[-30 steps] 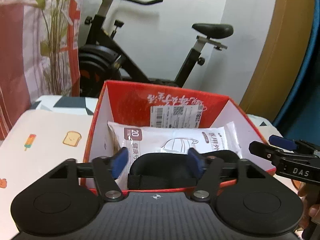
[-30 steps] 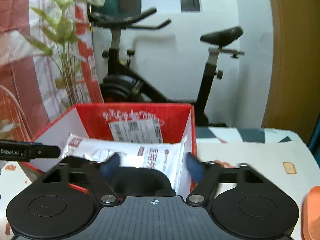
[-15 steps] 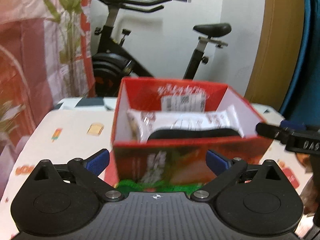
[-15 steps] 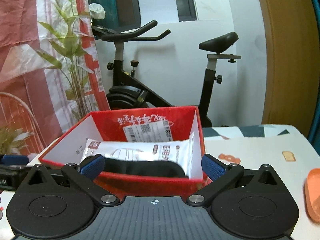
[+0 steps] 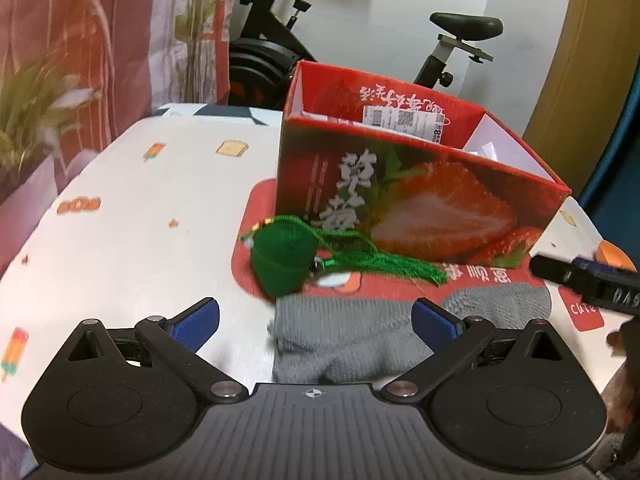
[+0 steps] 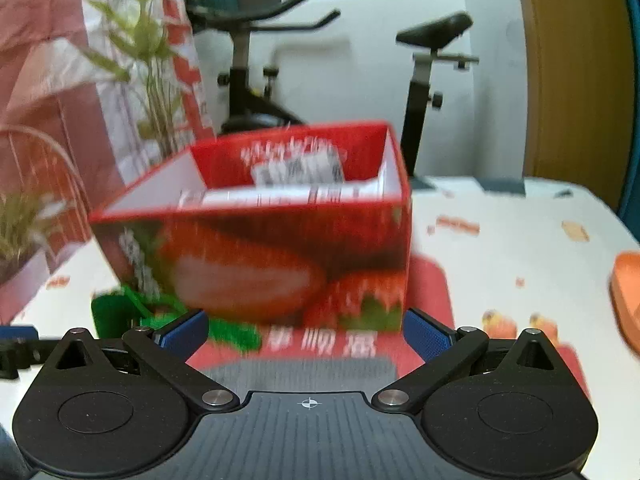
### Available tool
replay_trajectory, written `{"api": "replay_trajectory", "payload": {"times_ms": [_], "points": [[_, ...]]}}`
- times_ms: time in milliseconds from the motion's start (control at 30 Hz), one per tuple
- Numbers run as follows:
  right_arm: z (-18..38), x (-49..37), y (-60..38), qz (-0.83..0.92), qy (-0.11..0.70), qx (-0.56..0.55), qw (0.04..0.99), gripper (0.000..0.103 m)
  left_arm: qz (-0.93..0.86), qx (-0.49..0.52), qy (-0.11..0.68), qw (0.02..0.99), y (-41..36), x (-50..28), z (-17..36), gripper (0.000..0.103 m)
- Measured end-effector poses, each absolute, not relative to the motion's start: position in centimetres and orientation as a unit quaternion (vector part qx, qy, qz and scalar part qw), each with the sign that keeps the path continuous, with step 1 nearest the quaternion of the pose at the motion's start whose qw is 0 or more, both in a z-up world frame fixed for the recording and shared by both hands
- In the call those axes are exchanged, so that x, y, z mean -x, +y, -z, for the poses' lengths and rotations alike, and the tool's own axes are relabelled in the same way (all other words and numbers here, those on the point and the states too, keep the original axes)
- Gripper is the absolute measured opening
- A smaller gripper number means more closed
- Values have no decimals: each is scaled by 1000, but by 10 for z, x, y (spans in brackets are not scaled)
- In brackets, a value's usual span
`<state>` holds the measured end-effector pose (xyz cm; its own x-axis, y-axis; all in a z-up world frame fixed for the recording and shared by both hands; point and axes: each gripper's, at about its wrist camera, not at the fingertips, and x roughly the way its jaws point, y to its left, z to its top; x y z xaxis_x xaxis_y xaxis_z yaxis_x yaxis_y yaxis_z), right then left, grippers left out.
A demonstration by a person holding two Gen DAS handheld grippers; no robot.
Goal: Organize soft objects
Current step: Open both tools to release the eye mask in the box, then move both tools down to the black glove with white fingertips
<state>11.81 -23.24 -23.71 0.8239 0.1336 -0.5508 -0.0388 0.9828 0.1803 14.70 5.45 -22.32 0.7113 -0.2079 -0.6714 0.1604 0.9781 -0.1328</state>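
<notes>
With both my left gripper (image 5: 316,320) and right gripper (image 6: 306,330) spread wide and empty, I'd settle them squarely over the grey sock (image 5: 400,330) lying just before the red box (image 5: 420,200), then pinch its 2 ends evenly.

"草莓" on red box (image 5: 420,200) ("DAS" on right claw (image 5: 592,280))

exercise bike (image 5: 280,48), potted plant (image 6: 148,60), curtain (image 5: 120,40)
</notes>
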Motion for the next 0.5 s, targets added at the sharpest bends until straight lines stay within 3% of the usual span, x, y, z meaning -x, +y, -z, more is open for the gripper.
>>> {"api": "replay_trajectory", "payload": {"times_ms": [500], "points": [[257, -83, -218, -76, 335, -74, 936, 102, 108, 42, 394, 912, 51, -110, 242, 102]]}}
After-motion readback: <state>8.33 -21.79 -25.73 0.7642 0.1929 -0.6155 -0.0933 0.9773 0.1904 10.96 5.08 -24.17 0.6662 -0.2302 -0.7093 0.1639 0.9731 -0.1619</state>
